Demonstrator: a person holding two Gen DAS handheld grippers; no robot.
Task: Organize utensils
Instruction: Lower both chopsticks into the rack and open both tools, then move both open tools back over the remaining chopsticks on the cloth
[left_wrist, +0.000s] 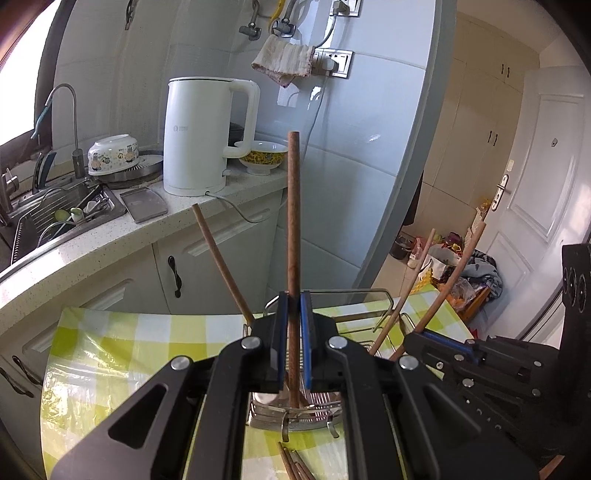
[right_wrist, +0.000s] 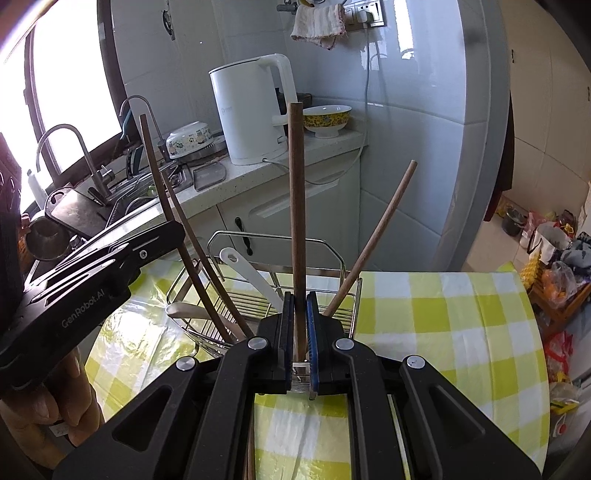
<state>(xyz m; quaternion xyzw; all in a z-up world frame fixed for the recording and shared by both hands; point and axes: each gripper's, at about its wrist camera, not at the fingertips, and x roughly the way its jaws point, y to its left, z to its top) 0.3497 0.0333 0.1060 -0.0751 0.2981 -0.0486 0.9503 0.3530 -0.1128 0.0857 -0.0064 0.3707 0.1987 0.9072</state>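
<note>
My left gripper (left_wrist: 294, 306) is shut on a dark wooden chopstick (left_wrist: 294, 221) that stands upright over a wire utensil rack (left_wrist: 369, 292). My right gripper (right_wrist: 300, 306) is shut on another upright chopstick (right_wrist: 297, 206) above the same rack (right_wrist: 273, 233). More chopsticks lean in the rack (left_wrist: 221, 266) (right_wrist: 373, 240). Two white spoons (right_wrist: 243, 269) (right_wrist: 184, 310) lie inside it. Loose chopsticks (left_wrist: 291, 461) rest on the checked tablecloth (left_wrist: 110, 350) below my left gripper. The right wrist view shows the left gripper (right_wrist: 110, 258) at the left. The left wrist view shows the right gripper (left_wrist: 424, 338) at the right.
A kitchen counter (left_wrist: 110, 243) runs behind the table with a white kettle (left_wrist: 199, 136), a yellow patterned bowl (left_wrist: 262, 155), a flat tray (left_wrist: 144, 203) and a sink (left_wrist: 62, 214) with dishes. Bags clutter the floor at the right (right_wrist: 554, 258). A hand (right_wrist: 48, 406) holds the left gripper.
</note>
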